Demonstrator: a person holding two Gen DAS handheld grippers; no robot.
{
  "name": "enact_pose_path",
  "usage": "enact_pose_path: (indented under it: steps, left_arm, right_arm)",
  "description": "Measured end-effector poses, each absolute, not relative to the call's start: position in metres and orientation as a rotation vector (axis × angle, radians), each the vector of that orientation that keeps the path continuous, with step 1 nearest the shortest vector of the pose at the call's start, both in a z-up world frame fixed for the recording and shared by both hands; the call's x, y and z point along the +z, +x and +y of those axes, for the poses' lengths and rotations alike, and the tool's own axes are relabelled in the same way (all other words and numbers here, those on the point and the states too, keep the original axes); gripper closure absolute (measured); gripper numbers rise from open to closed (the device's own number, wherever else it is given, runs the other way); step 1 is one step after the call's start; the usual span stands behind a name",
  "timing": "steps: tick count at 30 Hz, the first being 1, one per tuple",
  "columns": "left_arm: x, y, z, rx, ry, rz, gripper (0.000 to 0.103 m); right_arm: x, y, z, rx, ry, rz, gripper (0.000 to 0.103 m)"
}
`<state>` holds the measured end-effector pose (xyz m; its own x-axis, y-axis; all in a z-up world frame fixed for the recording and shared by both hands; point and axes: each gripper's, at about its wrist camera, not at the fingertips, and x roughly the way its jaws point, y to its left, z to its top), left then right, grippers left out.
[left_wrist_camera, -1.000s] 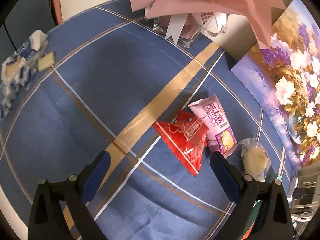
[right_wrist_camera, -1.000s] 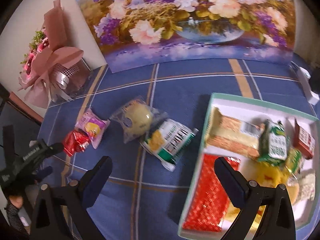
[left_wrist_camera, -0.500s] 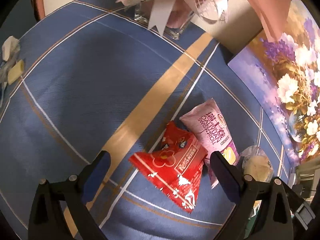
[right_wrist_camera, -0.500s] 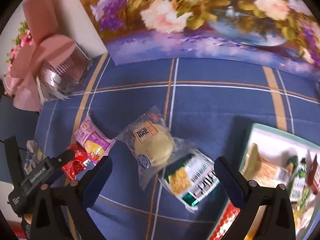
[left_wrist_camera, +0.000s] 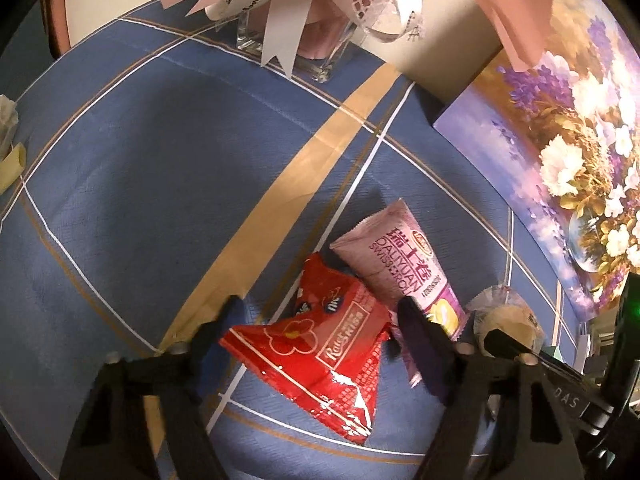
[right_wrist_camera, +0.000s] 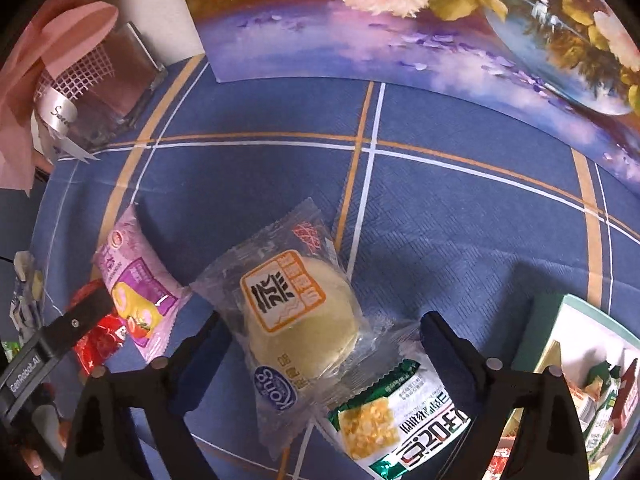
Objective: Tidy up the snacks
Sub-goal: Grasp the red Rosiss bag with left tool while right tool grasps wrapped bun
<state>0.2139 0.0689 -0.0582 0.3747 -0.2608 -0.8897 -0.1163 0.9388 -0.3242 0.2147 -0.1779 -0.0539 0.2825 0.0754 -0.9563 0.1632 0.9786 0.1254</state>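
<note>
Since the pictures from a moment before, both tools had come down closer to the cloth, and the snacks looked bigger between their fingers. The jaws of the left gripper (left_wrist_camera: 318,322) had just been closing, and the red snack bag (left_wrist_camera: 320,350) sat right between them. Its corners touched or nearly touched the two pads, but I could not tell if they were pressing on it yet. The bag looked light, puffy and crinkly, so it would squash and could slip; the fat middle seemed the best place to pinch, not the thin sealed edges. Just past the right finger lay the pink roll pack (left_wrist_camera: 404,264), tucked against the red bag. The jaws of the right gripper (right_wrist_camera: 320,330) had just been closing a little too, yet stood wide and open around the clear-wrapped bun (right_wrist_camera: 298,308), with gaps on both sides. The bun looked soft and light in a slick wrapper, so a gentle pinch across its round middle seemed right. The green corn snack pack (right_wrist_camera: 394,420) lay under the right finger, touching the bun's wrapper. Off to that tool's right was the snack box (right_wrist_camera: 556,320). Both tools pointed steeply down at the blue checked tablecloth (right_wrist_camera: 460,216). Farther off stood the flower painting (right_wrist_camera: 400,36).
</note>
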Motion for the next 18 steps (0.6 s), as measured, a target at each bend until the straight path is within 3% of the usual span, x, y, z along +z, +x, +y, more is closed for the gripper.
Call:
enact_pose_path:
  steps: [18]
  left_arm:
    - [-0.033,0.19,0.065,-0.111,-0.427,1.181,0.045]
  right_arm:
    - [-0.028,0.178,-0.196,-0.051,0.322,1.239,0.039]
